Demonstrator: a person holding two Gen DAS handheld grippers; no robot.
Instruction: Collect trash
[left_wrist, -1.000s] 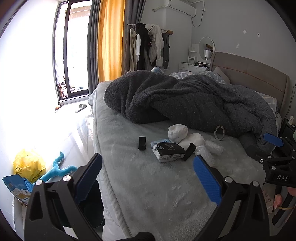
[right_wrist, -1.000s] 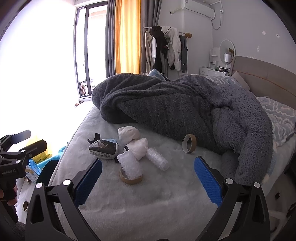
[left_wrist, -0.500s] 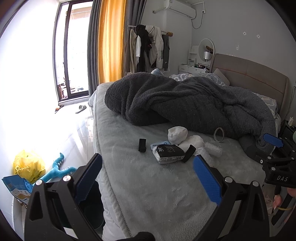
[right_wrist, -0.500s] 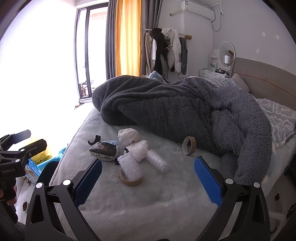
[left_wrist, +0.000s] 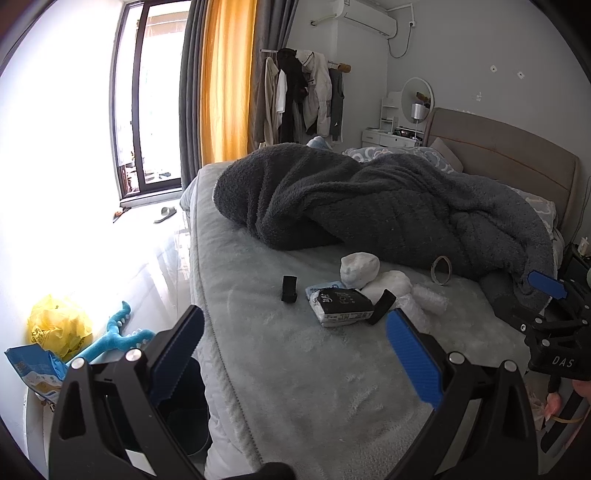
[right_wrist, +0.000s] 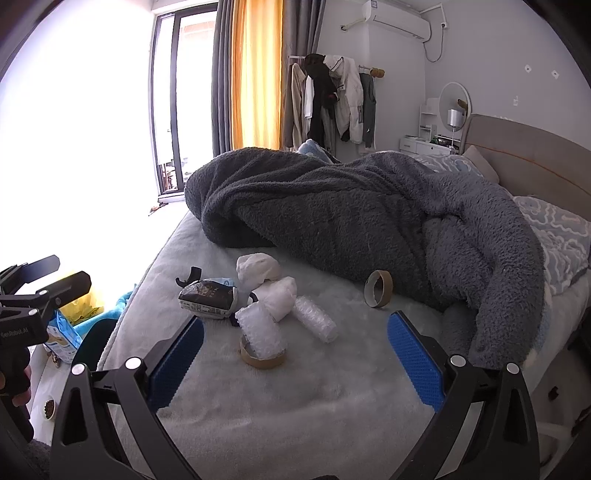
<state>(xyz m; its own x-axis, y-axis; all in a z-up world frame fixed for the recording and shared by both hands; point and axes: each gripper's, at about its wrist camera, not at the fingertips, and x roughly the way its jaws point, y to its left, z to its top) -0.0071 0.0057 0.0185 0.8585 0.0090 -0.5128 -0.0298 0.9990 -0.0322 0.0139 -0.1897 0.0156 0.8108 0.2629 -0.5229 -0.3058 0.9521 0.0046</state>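
Apparently nothing collected yet: both tools empty, all trash still on the bed (right_wrist: 258, 406).

Left gripper (left_wrist: 295, 343): jaws spread, holding nothing, short of the litter; "GenRobot.AI" shows on its body in the right view.
Litter cluster, mid-bed: black clip (left_wrist: 289, 288); dark printed packet (right_wrist: 208, 297), writing unreadable; white wads (right_wrist: 258, 266); bubble-wrap rolls (right_wrist: 314, 323); flat tape ring (right_wrist: 262, 356); upright tape core (right_wrist: 378, 288).
Right gripper (right_wrist: 295, 345): jaws spread, empty; body marked "DAS" in the left view.
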